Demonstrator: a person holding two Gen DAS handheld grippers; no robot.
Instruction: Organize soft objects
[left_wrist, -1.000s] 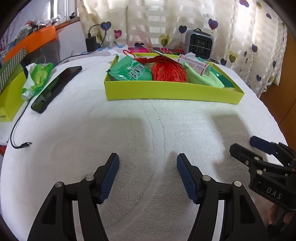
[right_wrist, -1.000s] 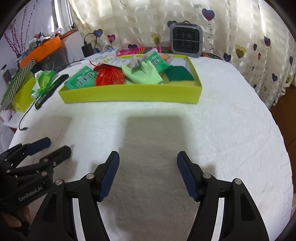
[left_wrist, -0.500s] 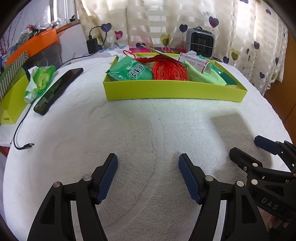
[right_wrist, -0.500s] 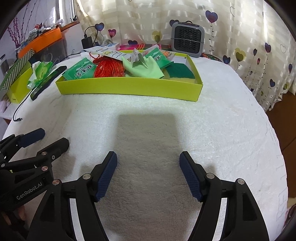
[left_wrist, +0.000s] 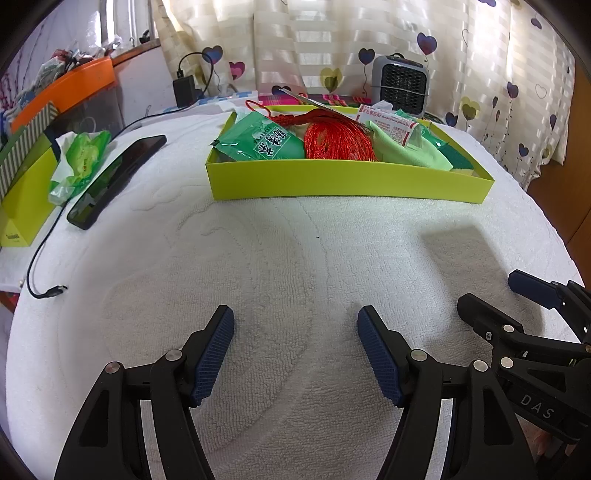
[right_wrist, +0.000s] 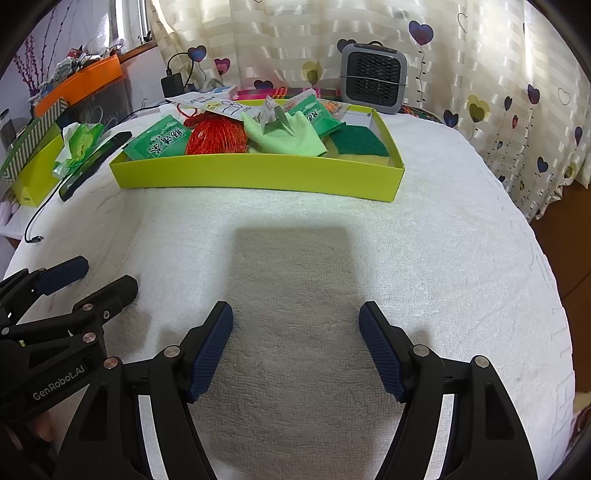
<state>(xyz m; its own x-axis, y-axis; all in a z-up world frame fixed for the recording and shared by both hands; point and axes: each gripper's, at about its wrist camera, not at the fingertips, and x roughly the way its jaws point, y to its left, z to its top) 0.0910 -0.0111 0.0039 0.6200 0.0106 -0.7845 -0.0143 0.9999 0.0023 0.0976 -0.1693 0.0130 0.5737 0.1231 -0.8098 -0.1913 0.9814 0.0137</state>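
1. The left wrist view is taken from behind the left hand-held gripper (left_wrist: 295, 354), angled down across the towel-covered tabletop (left_wrist: 295, 251) toward the yellow tray (left_wrist: 347, 182) and curtain (left_wrist: 314, 40).
2. The right wrist view is taken likewise from behind the right hand-held gripper (right_wrist: 295, 350), set to the right.
3. Tray, towel and curtain are shared; each gripper is caught at the edge of the other view.

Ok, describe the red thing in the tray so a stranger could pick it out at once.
Find the yellow-green tray on the white towel. Inside, left of centre, the red bundle lies between a green packet and a light green cloth. It alone is shiny red and stringy.
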